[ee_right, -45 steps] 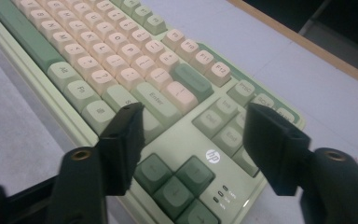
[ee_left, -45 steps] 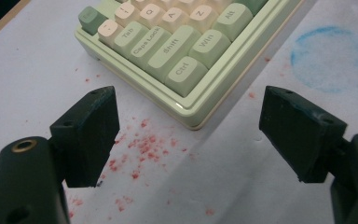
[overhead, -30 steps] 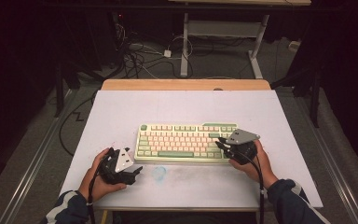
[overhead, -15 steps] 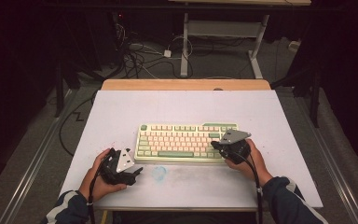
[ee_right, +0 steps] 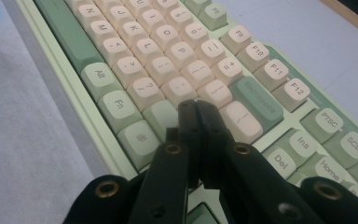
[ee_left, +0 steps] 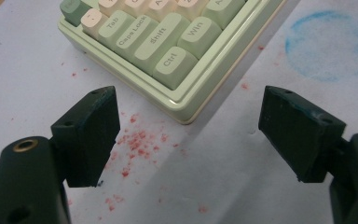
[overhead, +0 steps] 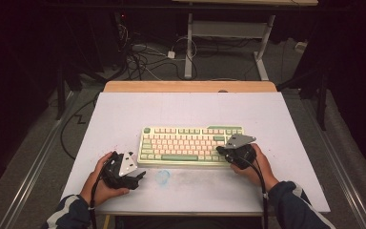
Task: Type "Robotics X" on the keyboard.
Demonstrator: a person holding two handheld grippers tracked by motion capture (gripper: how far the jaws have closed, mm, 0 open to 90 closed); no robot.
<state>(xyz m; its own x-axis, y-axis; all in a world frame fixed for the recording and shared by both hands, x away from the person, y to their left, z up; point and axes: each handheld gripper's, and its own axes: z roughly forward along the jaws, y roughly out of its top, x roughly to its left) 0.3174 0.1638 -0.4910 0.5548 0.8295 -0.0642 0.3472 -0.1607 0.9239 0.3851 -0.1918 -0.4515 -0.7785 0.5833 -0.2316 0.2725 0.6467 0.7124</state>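
While the white surface (overhead: pixel 124 114) carries the green-and-cream keyboard (overhead: pixel 190 145) mid-frame, long axis left to right, the closed, empty right gripper (ee_right: pixel 196 108) is poised over its right-end keys; the left gripper (ee_left: pixel 186 135), wide open, is held off its lower-left corner.

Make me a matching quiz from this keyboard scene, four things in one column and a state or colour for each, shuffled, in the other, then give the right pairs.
Things:
1. left tool
2. right tool
3. Ctrl key
4. chalky ring on the table

States or colours:
A. blue
B. jaws shut, over the keyboard
C. green
D. jaws wide apart, nothing between them

Pairs: 1-D, 2-B, 3-C, 4-A
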